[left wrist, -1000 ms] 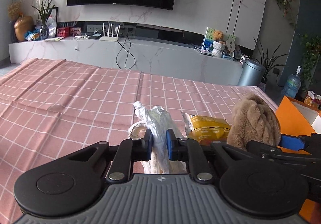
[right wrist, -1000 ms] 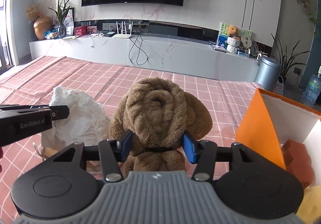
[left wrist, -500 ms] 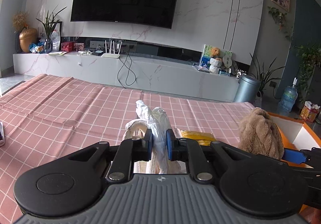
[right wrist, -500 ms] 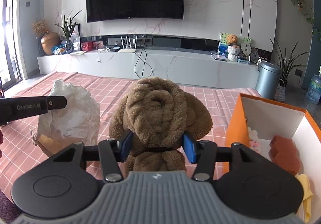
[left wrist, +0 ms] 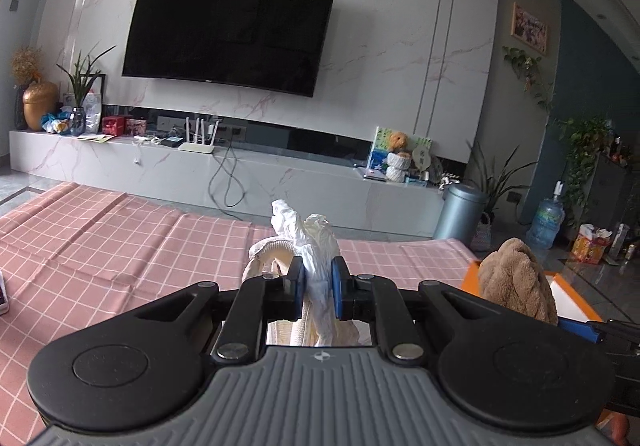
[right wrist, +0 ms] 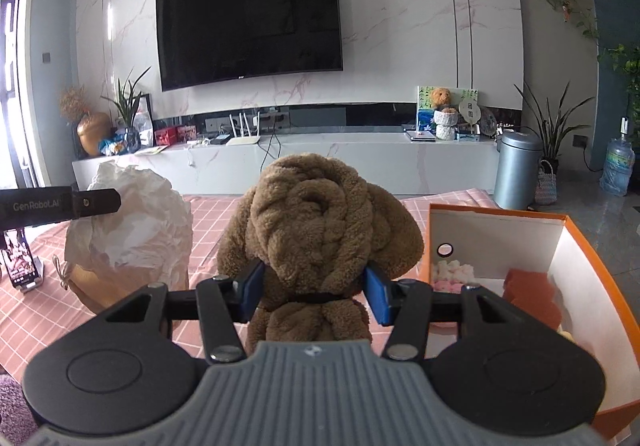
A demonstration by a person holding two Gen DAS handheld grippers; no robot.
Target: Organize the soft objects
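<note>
My left gripper (left wrist: pixel 317 288) is shut on a crumpled white bag (left wrist: pixel 316 246) with a cream cloth pouch hanging under it, held above the pink checked tablecloth (left wrist: pixel 120 246). The bag also shows in the right wrist view (right wrist: pixel 132 230), at the left. My right gripper (right wrist: pixel 316 296) is shut on a brown plush toy (right wrist: pixel 320 222), held up just left of the open orange box (right wrist: pixel 576 246). The plush also shows at the right of the left wrist view (left wrist: pixel 516 286), in front of the box (left wrist: pixel 576 298).
The orange box holds small pink and white soft pieces (right wrist: pixel 452 274) and a red-brown block (right wrist: pixel 528 294). A phone on a stand (right wrist: pixel 20 262) sits at the table's left. A grey bin (right wrist: pixel 518 170) and a TV console (right wrist: pixel 320 158) stand beyond the table.
Both grippers have risen with their loads; the table lies lower in both views. The yellow packet seen earlier by the white bag is out of sight. More of the box's inside shows.
</note>
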